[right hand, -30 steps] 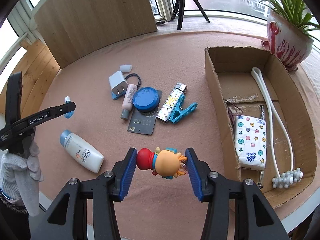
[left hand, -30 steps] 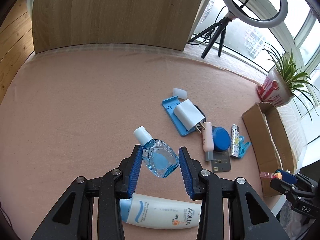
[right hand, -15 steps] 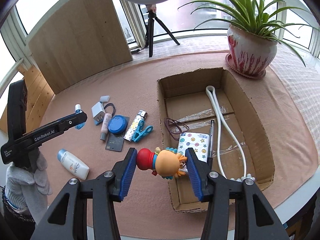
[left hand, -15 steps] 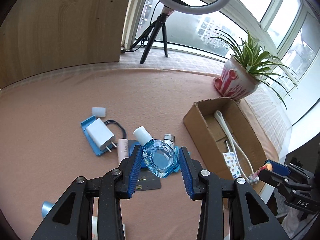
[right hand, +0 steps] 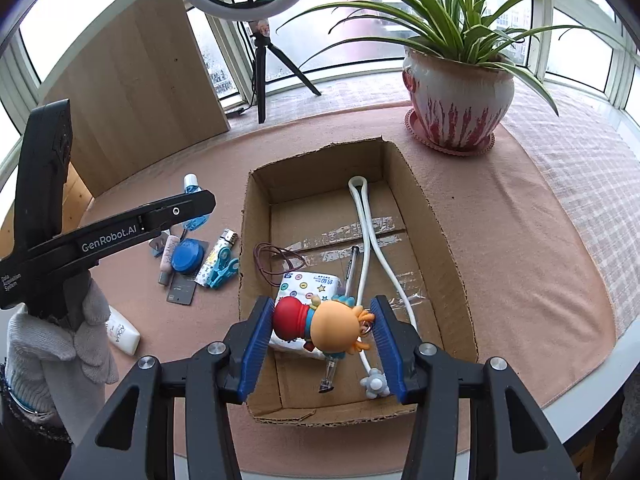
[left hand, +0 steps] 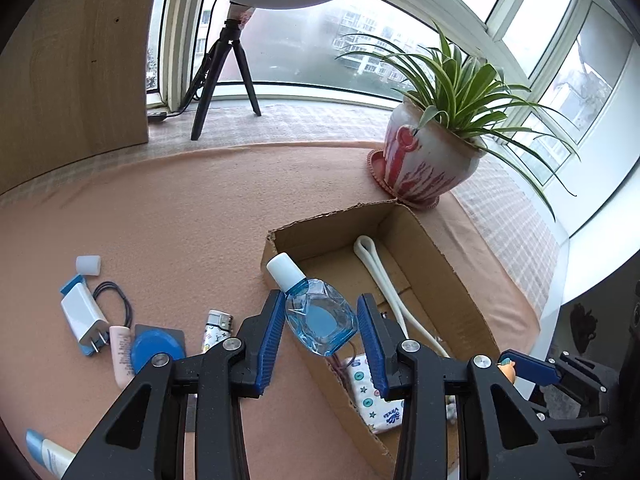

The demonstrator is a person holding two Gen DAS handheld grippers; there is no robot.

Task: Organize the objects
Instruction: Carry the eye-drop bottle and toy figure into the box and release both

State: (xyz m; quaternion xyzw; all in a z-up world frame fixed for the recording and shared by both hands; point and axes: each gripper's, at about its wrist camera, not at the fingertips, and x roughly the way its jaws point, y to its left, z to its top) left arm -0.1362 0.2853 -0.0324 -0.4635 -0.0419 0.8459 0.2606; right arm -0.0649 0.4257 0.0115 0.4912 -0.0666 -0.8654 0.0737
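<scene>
Cardboard box (right hand: 440, 248) lies open-topped directly ahead of and below the right gripper (right hand: 324, 334); floor bare along its right wall, left half taken by tissue pack (right hand: 306, 286), pen and white looped cord (right hand: 370, 240). Near rim sits just under the fingertips. Right gripper clamped on a toy figurine (right hand: 320, 326), held above the tissue pack. Left gripper (left hand: 322, 326) clamped on a blue eye-drop bottle (left hand: 318, 316), white cap pointing forward-left, over the box's left wall (left hand: 304, 344)
</scene>
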